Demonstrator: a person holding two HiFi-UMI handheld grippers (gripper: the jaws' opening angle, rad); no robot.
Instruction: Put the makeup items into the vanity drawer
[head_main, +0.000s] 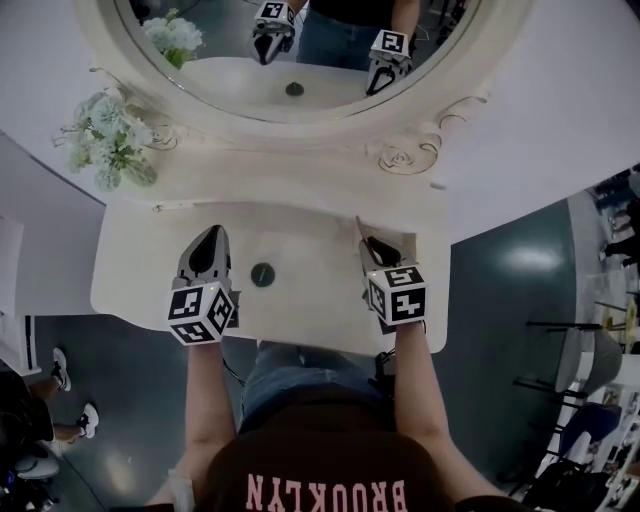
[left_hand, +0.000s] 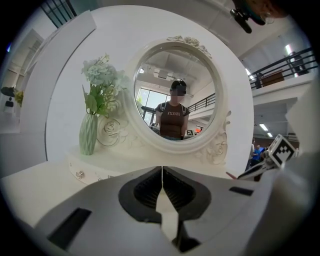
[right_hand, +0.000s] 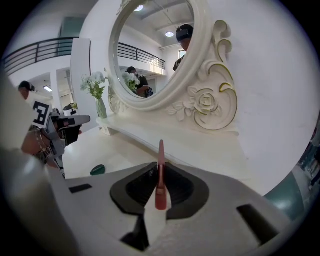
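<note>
Right gripper (right_hand: 160, 170) jaws clamp a slim red makeup pencil (right_hand: 161, 152) above the tabletop (head_main: 310, 300); left gripper (left_hand: 162, 175) jaws pinched together, empty. Narrow hold: a quick swing could slip the pencil out.

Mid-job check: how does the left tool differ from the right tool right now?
The left tool has its jaws together on nothing; the right tool is clamped on a slim reddish-pink makeup stick. The left tool faces the oval white-framed mirror head-on; the right tool views it from the side. Both are above the cream vanity tabletop.
</note>
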